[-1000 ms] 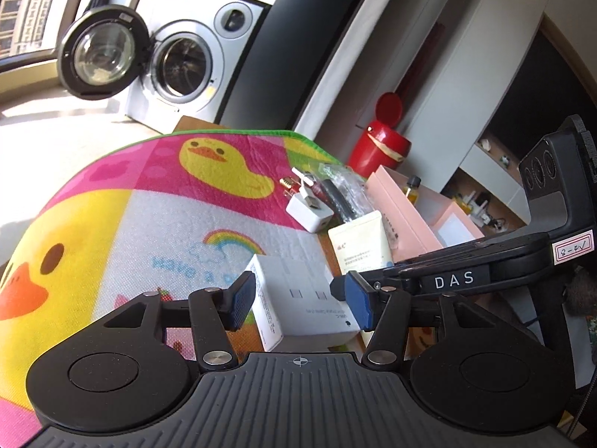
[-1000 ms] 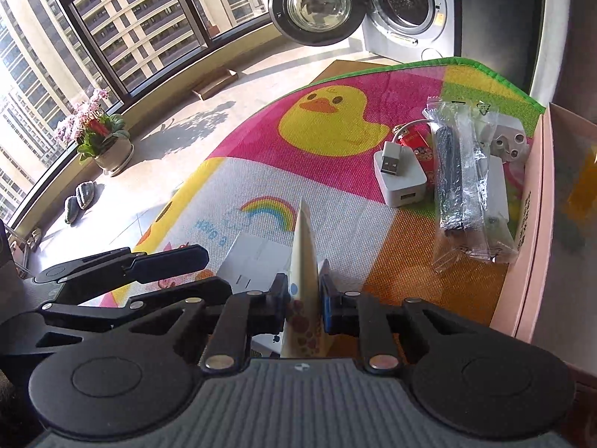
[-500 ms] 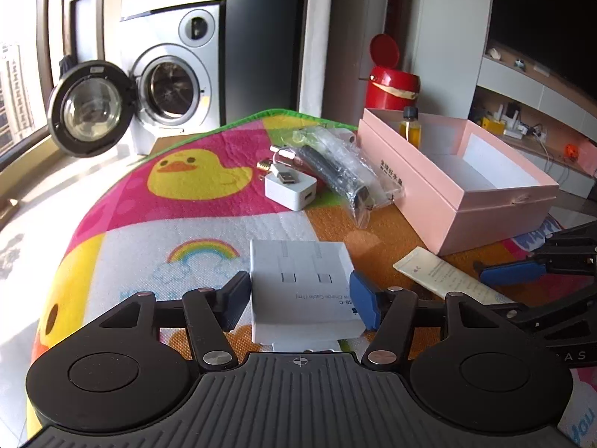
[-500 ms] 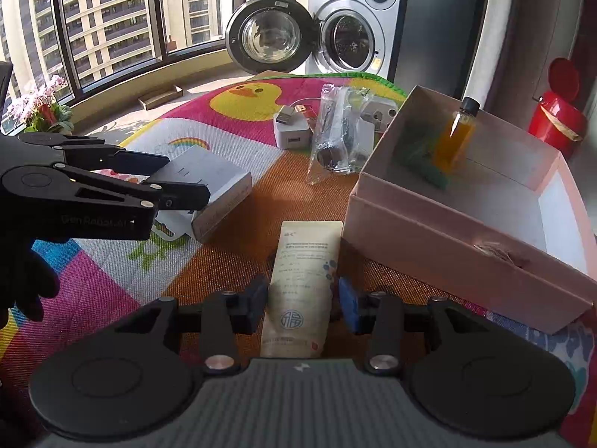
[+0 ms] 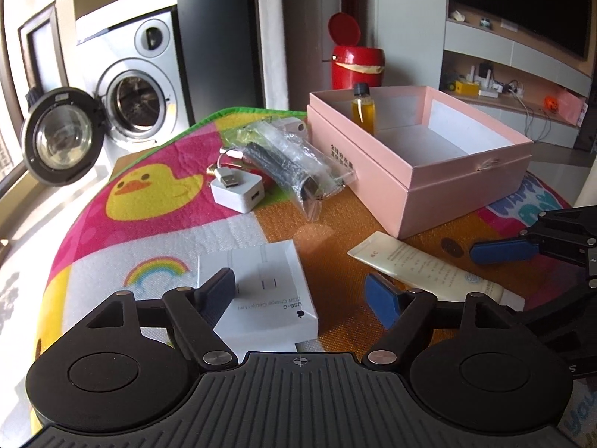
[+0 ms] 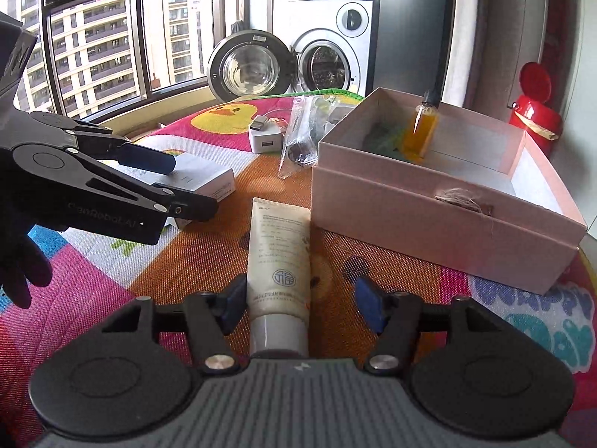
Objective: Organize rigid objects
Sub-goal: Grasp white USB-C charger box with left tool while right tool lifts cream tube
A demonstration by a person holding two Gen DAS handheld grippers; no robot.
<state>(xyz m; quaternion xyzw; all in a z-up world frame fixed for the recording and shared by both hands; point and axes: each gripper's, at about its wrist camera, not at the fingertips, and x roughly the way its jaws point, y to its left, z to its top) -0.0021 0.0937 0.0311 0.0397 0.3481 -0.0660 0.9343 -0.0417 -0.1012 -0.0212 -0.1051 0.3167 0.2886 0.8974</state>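
Change: right gripper (image 6: 300,308), clamped on the tube (image 6: 280,257) a second earlier, had let go, and the tube lay flat on the mat (image 6: 209,257).
Jaws: both spread, empty; left gripper (image 5: 300,296) straddled the white box (image 5: 266,300).
Tube: just beside the pink box (image 6: 440,216), not inside.
Risk: the tube's cap sat between the right fingers, so closing there could squirt it away.

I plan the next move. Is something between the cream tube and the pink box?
Nothing visible. The cream tube lies flat on the mat between the open jaws of the right gripper. Only bare mat separates it from the pink box, whose top is open.
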